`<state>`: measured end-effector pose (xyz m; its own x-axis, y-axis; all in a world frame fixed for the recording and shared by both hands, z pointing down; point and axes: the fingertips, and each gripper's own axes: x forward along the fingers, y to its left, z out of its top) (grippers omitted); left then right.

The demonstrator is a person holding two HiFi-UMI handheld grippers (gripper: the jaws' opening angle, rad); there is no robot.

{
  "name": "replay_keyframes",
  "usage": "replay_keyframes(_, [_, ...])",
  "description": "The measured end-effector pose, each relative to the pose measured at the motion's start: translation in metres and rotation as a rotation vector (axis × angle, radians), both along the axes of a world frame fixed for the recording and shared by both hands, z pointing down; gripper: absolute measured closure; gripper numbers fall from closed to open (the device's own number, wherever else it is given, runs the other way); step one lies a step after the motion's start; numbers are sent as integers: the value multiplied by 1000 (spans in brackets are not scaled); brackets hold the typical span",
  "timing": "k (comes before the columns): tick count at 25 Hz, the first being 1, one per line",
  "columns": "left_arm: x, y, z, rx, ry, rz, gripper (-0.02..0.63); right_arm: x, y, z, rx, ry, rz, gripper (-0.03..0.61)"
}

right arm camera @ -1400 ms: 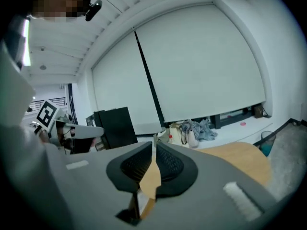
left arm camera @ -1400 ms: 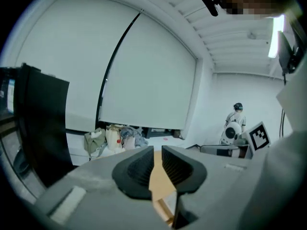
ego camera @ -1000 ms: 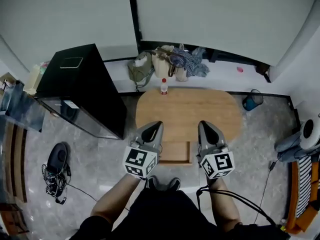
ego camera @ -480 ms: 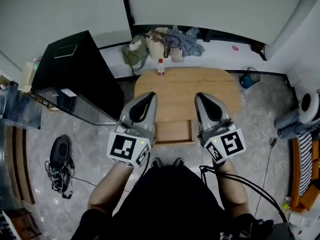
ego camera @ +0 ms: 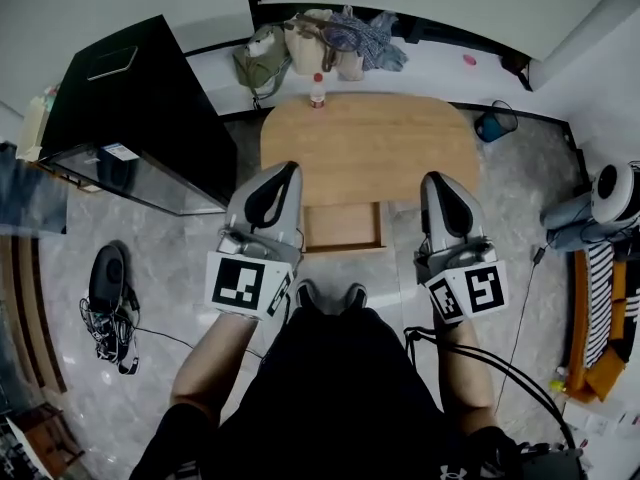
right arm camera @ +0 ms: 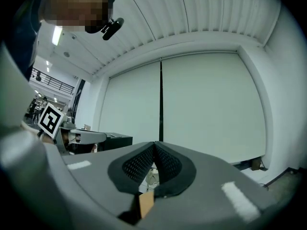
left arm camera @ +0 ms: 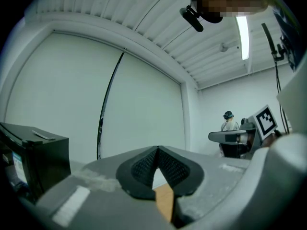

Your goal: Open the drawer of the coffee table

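Two grippers, both closed: your left gripper and your right gripper each have their jaws pressed together at the tips, clamped on nothing. You hold them level, one on each side of the drawer. The drawer stands pulled out from the near edge of the wooden coffee table. A small bottle stands at the table's far edge, and a black cabinet sits to the left.

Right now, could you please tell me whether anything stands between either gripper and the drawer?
Nothing visible does. The drawer juts from the table, with the left gripper and right gripper flanking it, both shut and empty.
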<state>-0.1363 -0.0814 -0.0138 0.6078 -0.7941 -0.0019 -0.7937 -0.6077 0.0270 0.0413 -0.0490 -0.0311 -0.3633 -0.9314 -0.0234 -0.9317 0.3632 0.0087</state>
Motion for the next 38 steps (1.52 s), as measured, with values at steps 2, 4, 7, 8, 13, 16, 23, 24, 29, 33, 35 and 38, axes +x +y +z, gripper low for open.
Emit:
replay_keyframes(2, [4,5,-3,12,-4,-7,612,3,6,-2,16,-5,0,580])
replay_keyframes(4, [8,12,-11,34,-12,-12,612,5,10,-5,26,-15,-11,580])
replay_keyframes(7, [15,21,-23,54,-18,-28,612,7,16,-17,47,-25,-35,580])
replay_keyframes(8, [17,23,-27,55,-11,-38,612,9,18,-21,56,-24,-43,580])
replay_keyframes(13, [28,35,-47,106,-10,-53,612,17,26,-35,87,-22,-72,580])
replay_keyframes(16, [32,38,-53,132,-18,-45,612,19,26,-38,90,-26,-87,580])
replay_keyframes(23, [36,45,-53,103,-4,-53,612,22,30,-36,73,-47,-101,580])
replay_keyframes(24, [36,46,-51,94,-1,-56,612,22,31,-35,71,-50,-103,580])
replay_keyframes(29, [37,50,-46,64,4,-59,612,20,35,-32,64,-55,-111,580])
replay_keyframes(33, [39,50,-44,57,-1,-56,612,22,36,-30,62,-57,-107,580])
replay_keyframes(35, [40,50,-43,54,-3,-54,612,22,36,-30,61,-58,-106,580])
replay_keyframes(38, [41,49,-40,48,-3,-48,612,22,36,-28,56,-60,-104,580])
